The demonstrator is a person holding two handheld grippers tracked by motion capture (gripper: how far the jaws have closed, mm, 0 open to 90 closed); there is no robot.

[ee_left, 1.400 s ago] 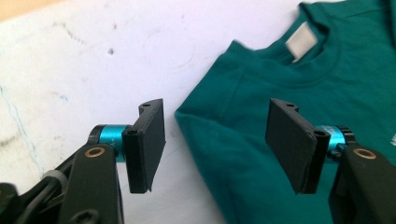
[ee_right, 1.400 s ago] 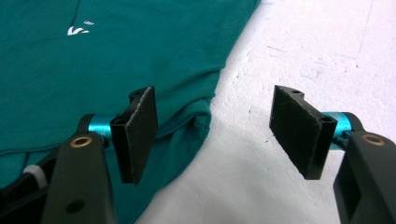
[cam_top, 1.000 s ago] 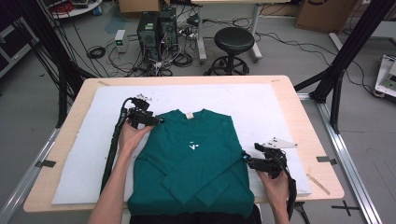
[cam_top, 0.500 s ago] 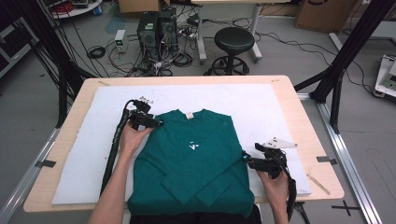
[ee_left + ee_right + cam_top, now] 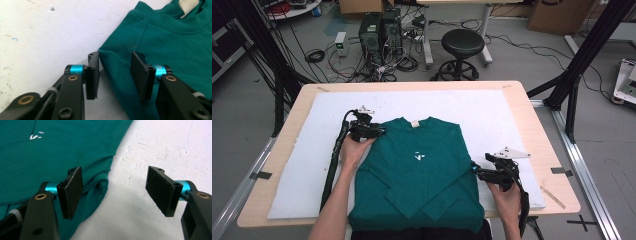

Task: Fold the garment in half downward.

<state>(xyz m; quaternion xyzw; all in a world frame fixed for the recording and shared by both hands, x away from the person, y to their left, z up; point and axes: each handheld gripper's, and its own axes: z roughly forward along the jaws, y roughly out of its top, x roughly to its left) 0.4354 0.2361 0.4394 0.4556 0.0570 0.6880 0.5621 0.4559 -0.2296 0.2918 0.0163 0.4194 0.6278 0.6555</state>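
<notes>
Green sweater [image 5: 417,170] lies flat on the bench [image 5: 512,95], long axis running away from the person. Left hand-held gripper [image 5: 115,72], jaws just closing, straddles its shoulder corner without yet pinching; right hand-held gripper [image 5: 112,190] waits wide open, empty, over its side edge.

**Black grippers, bare forearms**

The left gripper [image 5: 115,75] and right gripper [image 5: 115,195] are black, each with two flat rectangular jaws faced in dark pads. Bright blue cylindrical pivots sit behind the pads, with brass-coloured rivets and black socket screws on the linkage arms. A grey three-cornered plate [image 5: 511,153] tops the right one. Black cables [image 5: 332,165] trail along the forearms, which are bare of sleeves.
</notes>
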